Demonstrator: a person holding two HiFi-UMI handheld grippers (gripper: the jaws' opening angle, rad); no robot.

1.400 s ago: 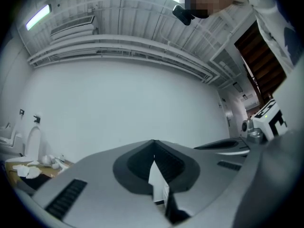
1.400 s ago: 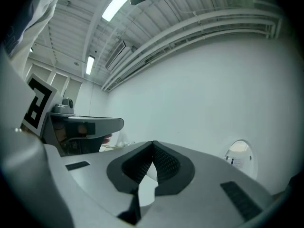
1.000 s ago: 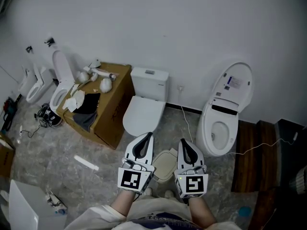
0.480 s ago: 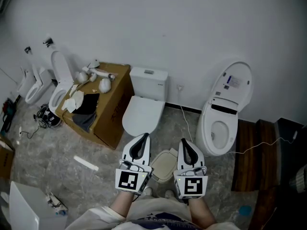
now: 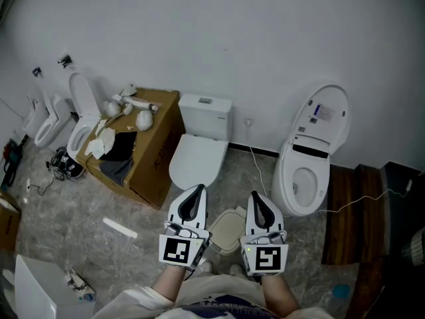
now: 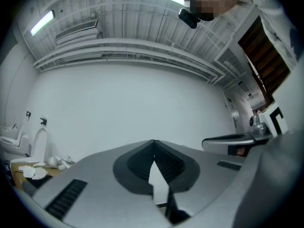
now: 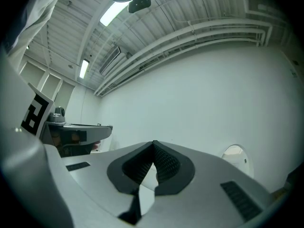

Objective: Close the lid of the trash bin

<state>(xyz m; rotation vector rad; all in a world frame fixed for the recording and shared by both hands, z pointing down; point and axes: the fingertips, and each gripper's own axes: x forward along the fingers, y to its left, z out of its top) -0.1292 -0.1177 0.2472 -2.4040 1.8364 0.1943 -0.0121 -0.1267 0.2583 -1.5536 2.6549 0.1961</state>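
Head view puts the trash bin (image 5: 229, 230) on the floor (image 5: 80, 224) close to the person's feet, low in the picture, in the gap between the two grippers and beneath them. The left gripper (image 5: 197, 190) hangs over its left edge and the right gripper (image 5: 256, 198) over its right edge, neither touching it as far as the picture shows. Each gripper has its jaws pressed together at the tips with nothing between them, which the left gripper view (image 6: 153, 142) and the right gripper view (image 7: 153, 143) both confirm. Only the bin's beige top shows. Its two sides are covered by the grippers' marker cubes and its near edge is cut off by the person's clothing. Whether the lid sits fully down cannot be told from above. Both gripper views look up at the wall (image 6: 133, 103) and ceiling, so the bin lies below what they take in. The top faces straight up, a rounded, nearly square shape turned slightly, its far edge toward the closed toilet (image 5: 198, 159). Its long axis is hard to make out.
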